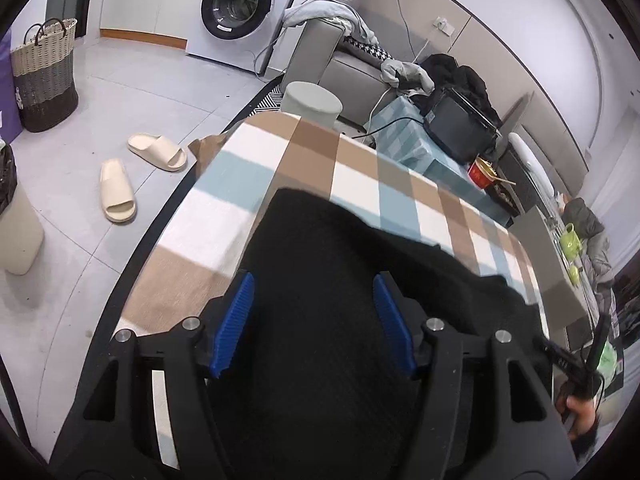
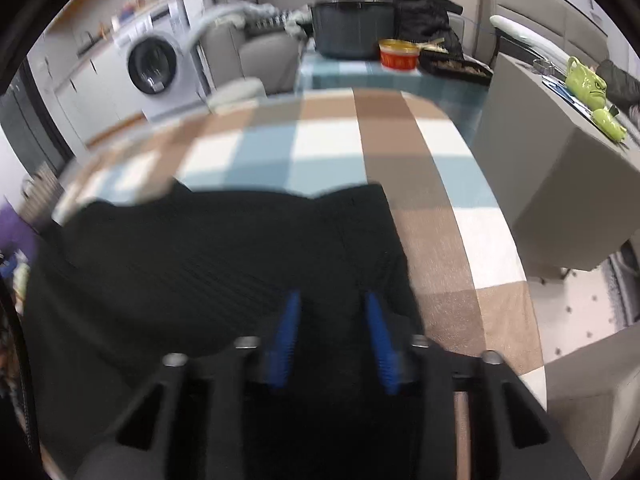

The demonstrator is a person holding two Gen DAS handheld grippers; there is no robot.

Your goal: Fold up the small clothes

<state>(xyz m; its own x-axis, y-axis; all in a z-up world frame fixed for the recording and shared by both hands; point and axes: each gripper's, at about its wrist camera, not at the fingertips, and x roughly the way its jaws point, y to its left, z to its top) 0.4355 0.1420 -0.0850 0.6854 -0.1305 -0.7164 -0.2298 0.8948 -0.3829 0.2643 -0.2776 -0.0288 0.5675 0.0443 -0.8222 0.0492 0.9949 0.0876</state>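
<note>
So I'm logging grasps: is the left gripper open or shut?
Open. The left gripper has its blue fingers spread wide apart over the black garment, with cloth showing between them.

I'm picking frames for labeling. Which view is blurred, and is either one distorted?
Right wrist view: motion-smeared, worst at the left, where the black garment and washing machine lose their edges. Left wrist view: sharp. Both: fisheye bending of the checked tablecloth, with dark corners.
</note>
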